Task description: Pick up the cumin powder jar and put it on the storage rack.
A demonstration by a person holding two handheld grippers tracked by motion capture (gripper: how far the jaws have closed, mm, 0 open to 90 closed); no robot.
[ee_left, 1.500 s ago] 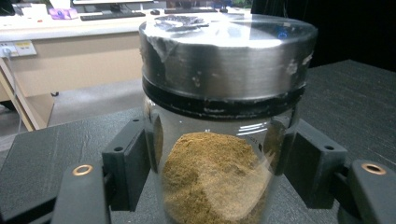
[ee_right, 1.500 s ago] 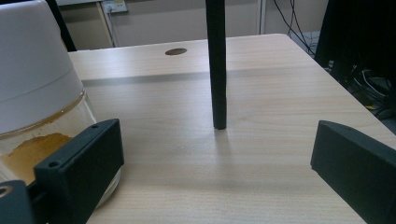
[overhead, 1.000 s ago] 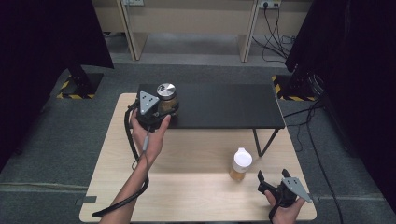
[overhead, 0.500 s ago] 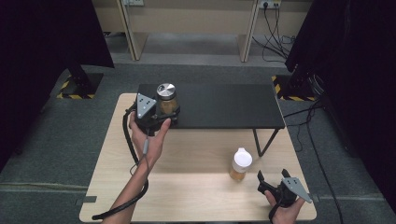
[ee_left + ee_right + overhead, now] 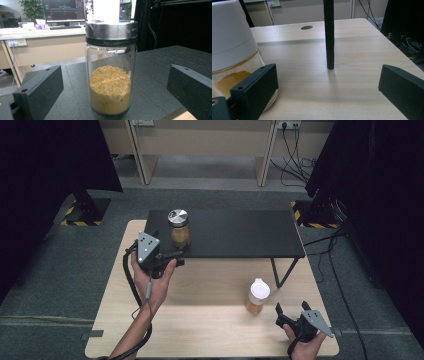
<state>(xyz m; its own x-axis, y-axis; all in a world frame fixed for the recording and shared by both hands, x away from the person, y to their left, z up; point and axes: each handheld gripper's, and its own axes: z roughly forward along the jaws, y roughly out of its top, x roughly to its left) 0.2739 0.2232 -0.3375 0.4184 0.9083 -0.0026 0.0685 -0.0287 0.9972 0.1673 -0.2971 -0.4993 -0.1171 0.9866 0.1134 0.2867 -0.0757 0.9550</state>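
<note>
A glass jar (image 5: pixel 178 227) with a metal lid, half full of tan powder, stands upright on the black shelf (image 5: pixel 235 232) near its left end. My left gripper (image 5: pixel 170 245) sits just in front of it, level. Its jaws have just been opening and now stand wide. In the left gripper view the jar (image 5: pixel 111 95) stands between the two pads (image 5: pixel 42 87), touching neither. A second jar (image 5: pixel 258 295) with a white cap stands on the wooden table. My right gripper (image 5: pixel 291 306) rests open just right of it, with the white-capped jar (image 5: pixel 232 50) beside its left jaw.
The wooden table (image 5: pixel 200 330) carries the low black shelf along its far half. One thin black shelf leg (image 5: pixel 329 37) stands ahead of the right gripper. Black stands and cables lie on the floor beyond the table.
My left gripper has let go of the metal-lidded jar, opened wide and drawn back and down toward the table's near left. The jar stays on the shelf. The right gripper has not moved.
</note>
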